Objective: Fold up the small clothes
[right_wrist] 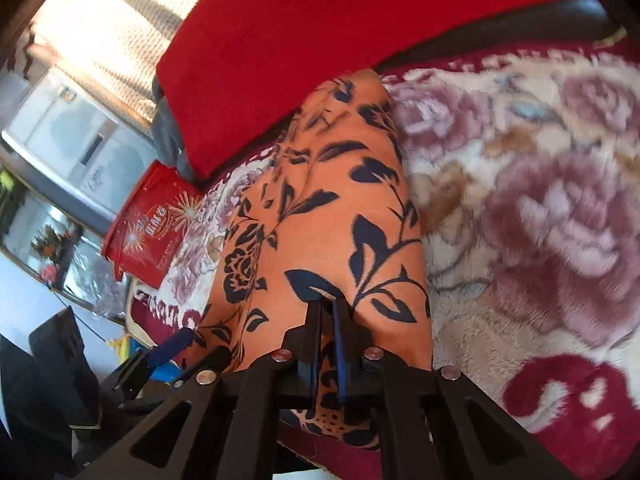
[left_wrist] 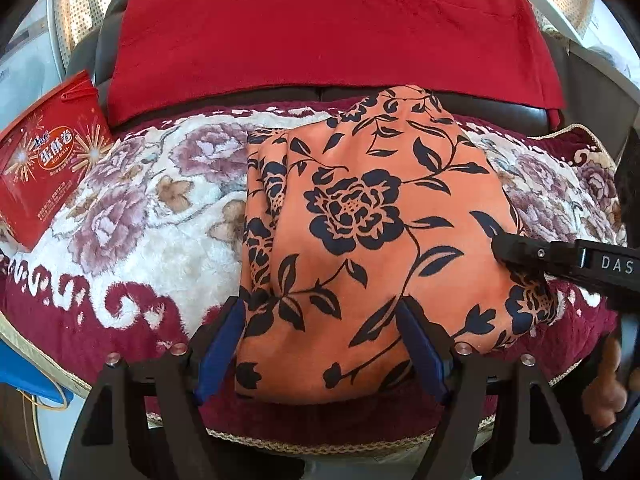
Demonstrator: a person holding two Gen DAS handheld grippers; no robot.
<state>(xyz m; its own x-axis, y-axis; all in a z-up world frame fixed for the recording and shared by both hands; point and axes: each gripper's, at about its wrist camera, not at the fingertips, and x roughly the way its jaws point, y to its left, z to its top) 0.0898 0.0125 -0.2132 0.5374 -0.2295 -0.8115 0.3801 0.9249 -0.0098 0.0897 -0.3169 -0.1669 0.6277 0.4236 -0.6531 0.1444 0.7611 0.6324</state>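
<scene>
An orange garment with a dark floral print [left_wrist: 360, 232] lies folded on a plush floral blanket [left_wrist: 160, 208]. My left gripper [left_wrist: 320, 316] is open, its blue-padded fingers astride the garment's near edge. My right gripper [right_wrist: 328, 312] is shut on the garment's right edge; it shows in the left wrist view [left_wrist: 520, 252] as a black finger coming in from the right. The garment [right_wrist: 320, 208] runs away from the right gripper toward the seat back.
A red cloth [left_wrist: 320, 32] drapes the dark seat back behind the blanket. A red snack box [left_wrist: 44, 160] leans at the blanket's left edge. A blue item [left_wrist: 24, 380] lies at the lower left. A white appliance [right_wrist: 72, 140] stands beyond.
</scene>
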